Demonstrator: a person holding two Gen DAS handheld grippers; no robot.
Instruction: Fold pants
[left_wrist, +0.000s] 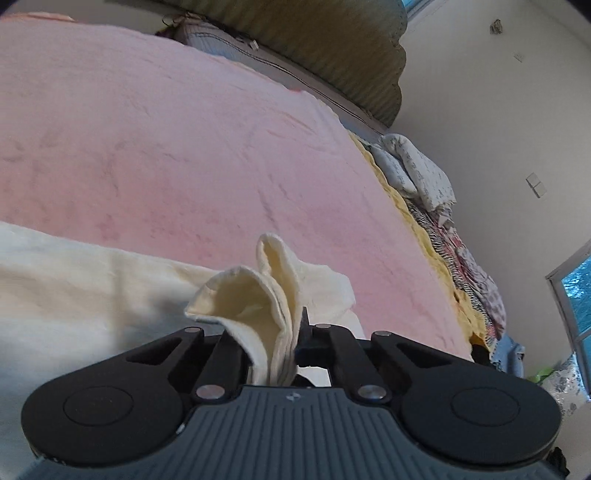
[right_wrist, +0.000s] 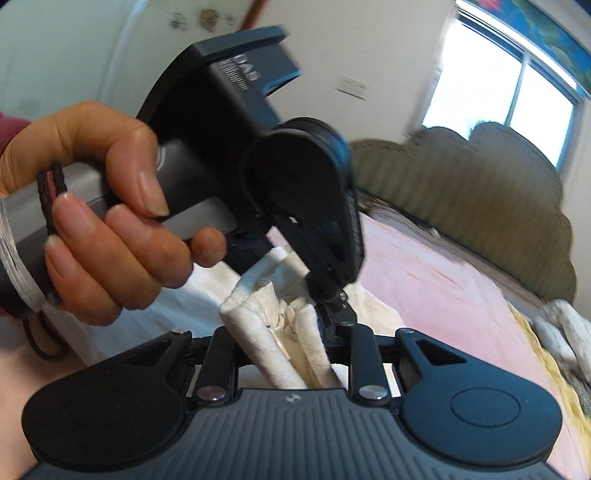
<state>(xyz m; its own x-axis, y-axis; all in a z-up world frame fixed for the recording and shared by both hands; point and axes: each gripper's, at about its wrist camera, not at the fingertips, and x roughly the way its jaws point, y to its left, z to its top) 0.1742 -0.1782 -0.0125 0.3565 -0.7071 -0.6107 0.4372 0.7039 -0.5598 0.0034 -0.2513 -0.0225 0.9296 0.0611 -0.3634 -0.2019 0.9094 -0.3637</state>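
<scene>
Cream pants (left_wrist: 74, 288) lie on a pink bedspread (left_wrist: 166, 129). My left gripper (left_wrist: 291, 332) is shut on a bunched hem of the pants, whose folds stick up between its fingers. In the right wrist view my right gripper (right_wrist: 314, 332) is shut on another bunch of the cream pants (right_wrist: 266, 317). The left gripper (right_wrist: 295, 192), held by a hand, sits just ahead of it and pinches the same cloth. Both grippers are close together, a little above the bed.
An olive padded headboard (left_wrist: 332, 55) stands at the far end of the bed. Rumpled bedding and clothes (left_wrist: 424, 173) pile along the bed's right edge. A white wall and a window (right_wrist: 498, 85) lie beyond.
</scene>
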